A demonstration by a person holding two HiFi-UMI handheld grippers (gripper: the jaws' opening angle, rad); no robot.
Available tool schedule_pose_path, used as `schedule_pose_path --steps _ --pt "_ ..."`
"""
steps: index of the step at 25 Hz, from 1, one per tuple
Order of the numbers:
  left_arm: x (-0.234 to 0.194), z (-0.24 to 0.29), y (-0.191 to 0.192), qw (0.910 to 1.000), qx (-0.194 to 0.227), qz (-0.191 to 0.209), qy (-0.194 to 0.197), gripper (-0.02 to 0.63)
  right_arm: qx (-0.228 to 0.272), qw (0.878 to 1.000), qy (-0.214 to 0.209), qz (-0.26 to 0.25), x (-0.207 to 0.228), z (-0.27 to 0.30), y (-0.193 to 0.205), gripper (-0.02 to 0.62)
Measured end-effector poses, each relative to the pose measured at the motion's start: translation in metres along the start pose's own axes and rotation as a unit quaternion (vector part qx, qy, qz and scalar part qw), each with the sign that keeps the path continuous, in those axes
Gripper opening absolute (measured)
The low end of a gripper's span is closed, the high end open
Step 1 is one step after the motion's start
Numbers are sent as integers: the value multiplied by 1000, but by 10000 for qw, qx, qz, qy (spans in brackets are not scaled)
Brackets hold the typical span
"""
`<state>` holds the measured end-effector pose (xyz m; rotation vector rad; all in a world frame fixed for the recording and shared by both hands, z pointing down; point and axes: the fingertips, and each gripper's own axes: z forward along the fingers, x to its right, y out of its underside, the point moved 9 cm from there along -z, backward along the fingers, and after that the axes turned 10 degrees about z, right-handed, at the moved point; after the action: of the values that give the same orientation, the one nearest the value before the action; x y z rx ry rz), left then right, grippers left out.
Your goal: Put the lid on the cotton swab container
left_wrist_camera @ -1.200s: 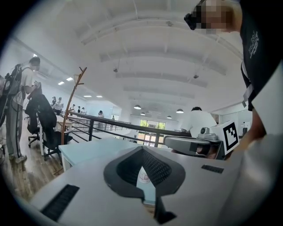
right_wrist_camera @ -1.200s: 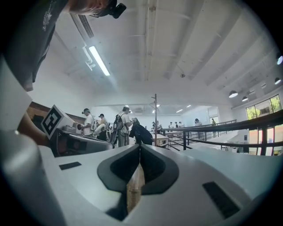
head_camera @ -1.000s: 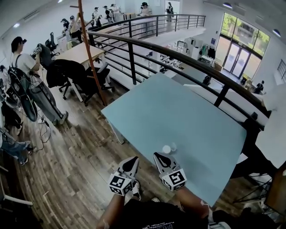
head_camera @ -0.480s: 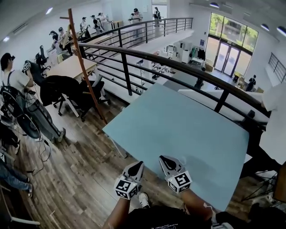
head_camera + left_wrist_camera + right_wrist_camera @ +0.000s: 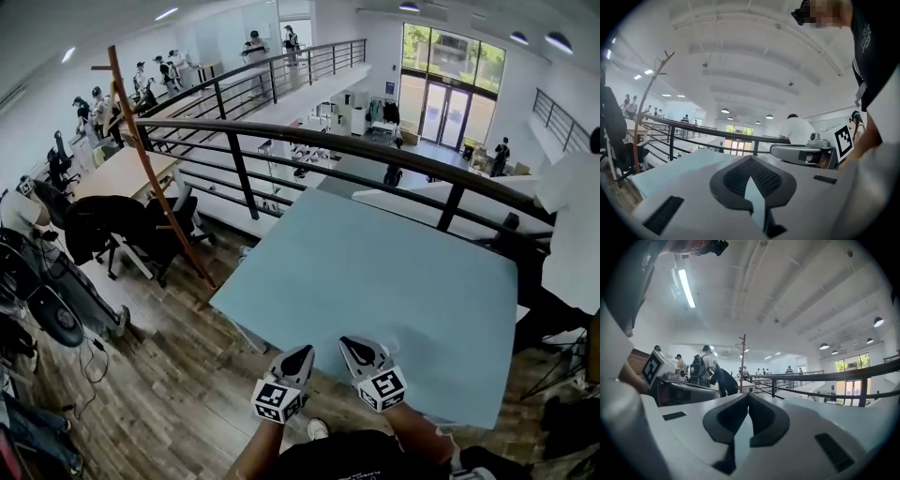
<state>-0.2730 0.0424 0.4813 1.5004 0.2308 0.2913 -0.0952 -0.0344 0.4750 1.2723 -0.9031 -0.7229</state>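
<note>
No cotton swab container or lid shows in any view now. In the head view my two grippers hang side by side at the near edge of the pale blue table [image 5: 375, 272]. The left gripper [image 5: 306, 352] sits just off the table's edge, with its jaws closed to a point and nothing in them. The right gripper [image 5: 348, 342] lies over the table's near edge, also closed and empty. In the left gripper view the jaw tips [image 5: 750, 158] meet, and the right gripper [image 5: 801, 152] shows beside them. In the right gripper view the tips [image 5: 748, 395] meet too.
A black metal railing [image 5: 309, 141] runs behind the table's far edge. A person in white [image 5: 572, 234] stands at the table's right end. A wooden post [image 5: 155, 178], chairs and desks stand on the wood floor at left.
The small white container and lid seen in front of the right gripper a second ago are out of sight. Both grippers have drawn back to the table's near edge, and the view has swung.
</note>
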Motion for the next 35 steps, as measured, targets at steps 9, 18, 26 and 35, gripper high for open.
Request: schedule_pose_path --steps 9,18,26,35 --pt "-18 44 8 9986 -28 59 527 3 73 9972 736 -128 28 -2 10 20" --pt "15 107 4 9940 -104 68 1090 3 188 9912 1310 46 77 -34 -4 20" --pt "42 161 -3 9920 -219 133 1239 3 313 9899 1386 20 129 -61 -34 20" --pt "82 189 -5 9894 -390 204 1382 3 327 9864 1600 179 164 -101 -28 20"
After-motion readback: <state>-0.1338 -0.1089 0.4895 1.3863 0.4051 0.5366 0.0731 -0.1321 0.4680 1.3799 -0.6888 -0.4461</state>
